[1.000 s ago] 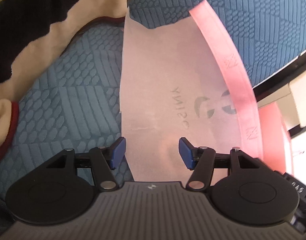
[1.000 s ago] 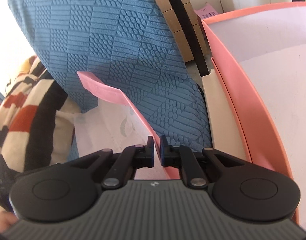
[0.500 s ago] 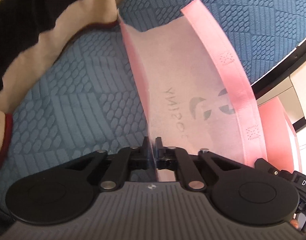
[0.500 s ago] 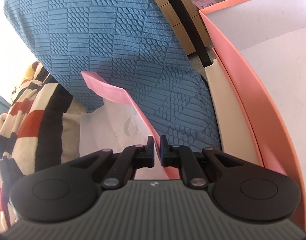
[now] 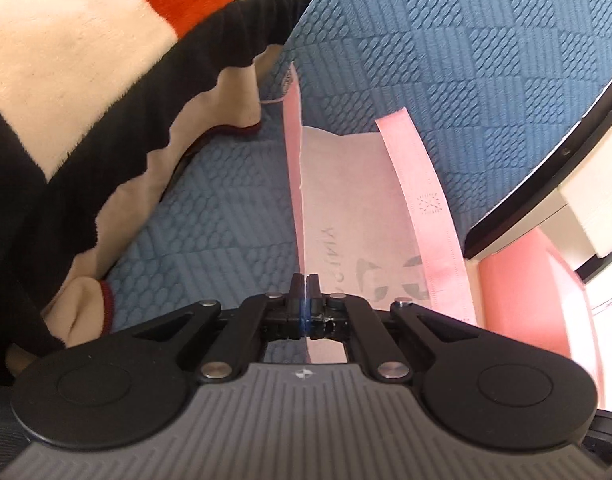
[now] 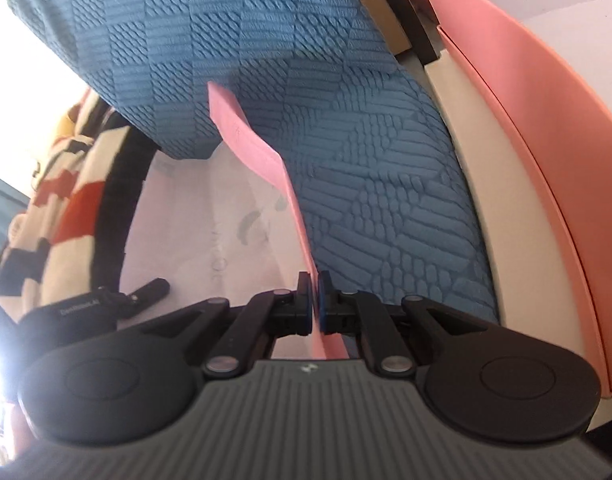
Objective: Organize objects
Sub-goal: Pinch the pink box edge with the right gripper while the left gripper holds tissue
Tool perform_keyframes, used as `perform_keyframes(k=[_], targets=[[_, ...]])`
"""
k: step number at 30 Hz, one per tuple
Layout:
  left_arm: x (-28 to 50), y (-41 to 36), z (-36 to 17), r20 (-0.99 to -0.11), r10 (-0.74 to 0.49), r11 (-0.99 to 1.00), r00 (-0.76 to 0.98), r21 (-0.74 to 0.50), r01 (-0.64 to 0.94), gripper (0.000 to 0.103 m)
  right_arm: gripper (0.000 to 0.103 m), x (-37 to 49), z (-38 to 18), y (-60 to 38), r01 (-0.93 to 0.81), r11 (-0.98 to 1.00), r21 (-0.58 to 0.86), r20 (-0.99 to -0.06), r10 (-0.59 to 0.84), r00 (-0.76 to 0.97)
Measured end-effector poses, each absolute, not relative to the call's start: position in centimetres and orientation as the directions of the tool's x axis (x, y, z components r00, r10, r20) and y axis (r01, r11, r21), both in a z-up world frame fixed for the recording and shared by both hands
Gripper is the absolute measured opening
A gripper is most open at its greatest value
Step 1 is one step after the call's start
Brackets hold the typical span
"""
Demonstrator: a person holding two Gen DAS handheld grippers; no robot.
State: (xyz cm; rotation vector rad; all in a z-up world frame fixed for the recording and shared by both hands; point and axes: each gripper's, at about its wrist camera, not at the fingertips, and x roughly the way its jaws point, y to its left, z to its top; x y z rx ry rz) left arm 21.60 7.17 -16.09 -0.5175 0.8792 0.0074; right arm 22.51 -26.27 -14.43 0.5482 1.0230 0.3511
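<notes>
Pinching opposite edges of the pink bag (image 5: 345, 208) — left gripper (image 5: 305, 280) just closed on one, right gripper (image 6: 314, 280) clamped on the other — mouth running lengthwise away from both.

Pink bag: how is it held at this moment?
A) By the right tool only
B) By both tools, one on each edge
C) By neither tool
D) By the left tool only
B: the left tool pinches one edge of the pink bag, the right tool the other.
</notes>
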Motion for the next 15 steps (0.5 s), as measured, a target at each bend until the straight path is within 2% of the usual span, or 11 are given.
perform_keyframes(k=[6,11,14,15], targets=[[23.1,7.1,-17.9,-0.787,-0.219,0.88,0.577,-0.414,-0.231,0.001,0.006,22.6,-15.2,-26.2,-0.014,0.867,0.498,-0.749,0.438,0.497],[22.8,7.0,-17.8,-0.788,-0.238,0.874,0.567,-0.428,-0.228,0.003,0.006,22.5,-15.6,-25.9,-0.016,0.884,0.467,-0.76,0.411,0.503],[22.6,7.0,-17.2,-0.776,-0.24,0.877,0.583,-0.431,-0.212,0.011,0.006,22.3,-15.4,-25.7,-0.029,0.893,0.449,-0.761,0.4,0.511],[22.5,6.9,-16.8,-0.768,-0.236,0.88,0.595,-0.429,-0.205,0.018,0.006,22.3,-15.3,-25.6,-0.034,0.895,0.445,-0.76,0.398,0.514]])
